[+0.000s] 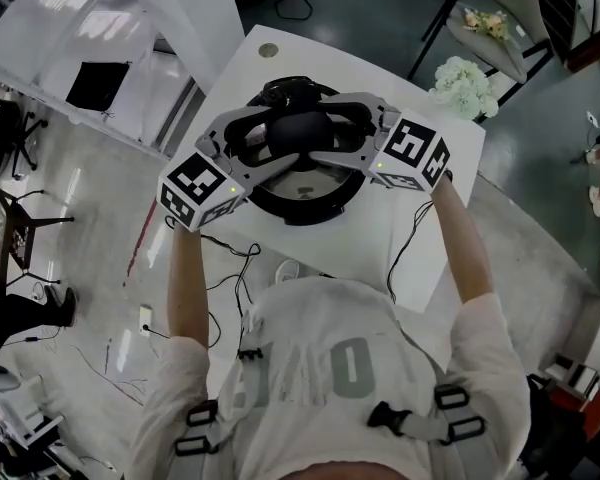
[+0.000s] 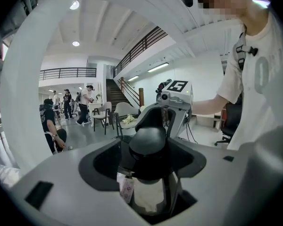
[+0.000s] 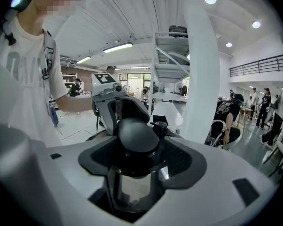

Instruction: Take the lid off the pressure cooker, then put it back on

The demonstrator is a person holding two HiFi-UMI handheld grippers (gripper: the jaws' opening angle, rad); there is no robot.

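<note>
The pressure cooker (image 1: 302, 206) stands on a white table (image 1: 435, 218), its lid (image 1: 305, 180) seated on the pot. Above it, the lid's black knob handle (image 1: 300, 130) is mostly covered by both grippers. My left gripper (image 1: 280, 136) comes in from the left and my right gripper (image 1: 342, 136) from the right. In the left gripper view the knob (image 2: 148, 142) fills the space between the dark pads (image 2: 104, 161). In the right gripper view the knob (image 3: 137, 134) likewise sits between the pads (image 3: 181, 160). Each gripper faces the other across the knob.
A bunch of white flowers (image 1: 465, 86) lies at the table's far right corner, with a chair (image 1: 500, 28) beyond it. Cables (image 1: 235, 268) trail over the near table edge. Several people stand and sit in the hall behind, such as a seated person (image 2: 52, 126).
</note>
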